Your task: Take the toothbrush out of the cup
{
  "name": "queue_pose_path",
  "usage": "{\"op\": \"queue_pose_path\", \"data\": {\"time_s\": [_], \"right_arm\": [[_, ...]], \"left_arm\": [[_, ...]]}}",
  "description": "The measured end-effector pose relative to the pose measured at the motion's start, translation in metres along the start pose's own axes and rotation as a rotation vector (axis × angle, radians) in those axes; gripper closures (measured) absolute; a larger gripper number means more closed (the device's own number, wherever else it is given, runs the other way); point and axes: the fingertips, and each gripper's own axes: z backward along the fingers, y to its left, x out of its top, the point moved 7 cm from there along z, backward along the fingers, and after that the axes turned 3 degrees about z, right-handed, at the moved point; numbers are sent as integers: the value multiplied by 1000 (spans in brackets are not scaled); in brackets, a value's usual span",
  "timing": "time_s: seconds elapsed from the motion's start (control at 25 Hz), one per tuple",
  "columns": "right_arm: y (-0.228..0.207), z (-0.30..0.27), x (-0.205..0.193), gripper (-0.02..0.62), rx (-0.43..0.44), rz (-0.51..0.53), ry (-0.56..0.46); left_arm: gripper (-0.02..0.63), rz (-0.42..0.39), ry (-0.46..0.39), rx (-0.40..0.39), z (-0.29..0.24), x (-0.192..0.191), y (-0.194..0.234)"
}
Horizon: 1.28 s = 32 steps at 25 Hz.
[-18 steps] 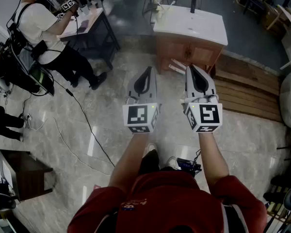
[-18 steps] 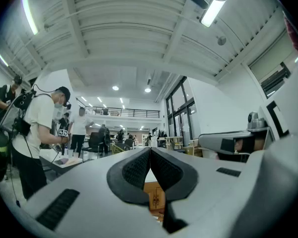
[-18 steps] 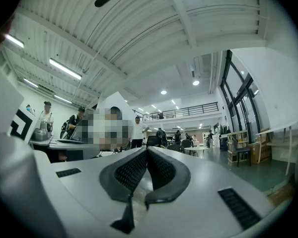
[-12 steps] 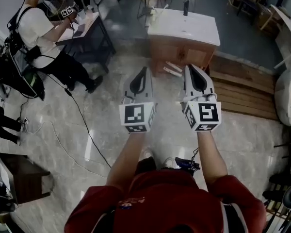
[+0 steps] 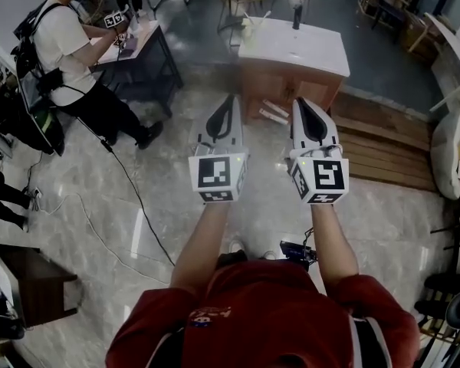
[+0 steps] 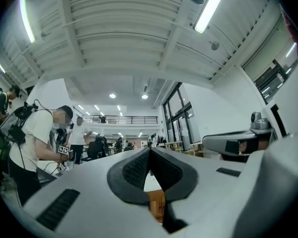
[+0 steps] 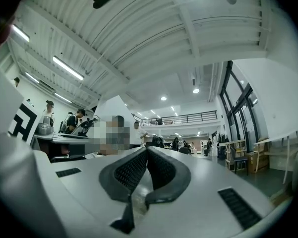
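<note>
A small pale cup (image 5: 248, 29) with a thin toothbrush (image 5: 261, 17) slanting out of it stands at the far left corner of a white-topped wooden cabinet (image 5: 295, 44) ahead of me. Both grippers are held out side by side above the marble floor, well short of the cabinet. My left gripper (image 5: 230, 100) is shut with nothing in it, and its pads meet in the left gripper view (image 6: 150, 153). Beside it, my right gripper (image 5: 300, 103) is shut and empty too, its pads (image 7: 147, 151) pressed together in the right gripper view.
A dark faucet (image 5: 297, 15) rises at the back of the cabinet top. A person in a white shirt (image 5: 65, 41) works at a dark table (image 5: 142, 41) on the left, with cables (image 5: 130, 198) across the floor. Wooden planks (image 5: 383, 148) lie to the right.
The head view has swung slightly, and the person at the left table has shifted. Both grippers stay side by side and shut, a little higher in the picture.
</note>
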Motion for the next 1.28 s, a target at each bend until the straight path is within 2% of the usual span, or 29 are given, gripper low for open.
{"op": "queue_pose_path", "data": {"time_s": [0.44, 0.68, 0.96, 1.28], "right_arm": [[54, -31, -13, 566, -15, 18, 6], [66, -44, -13, 566, -25, 15, -8], [47, -71, -28, 566, -31, -7, -20], [-4, -122, -51, 566, -23, -11, -30]], "left_arm": [[577, 20, -3, -40, 9, -20, 57], [577, 11, -15, -54, 2, -19, 72], [578, 5, -19, -51, -30, -27, 74], [578, -11, -18, -46, -102, -41, 67]]}}
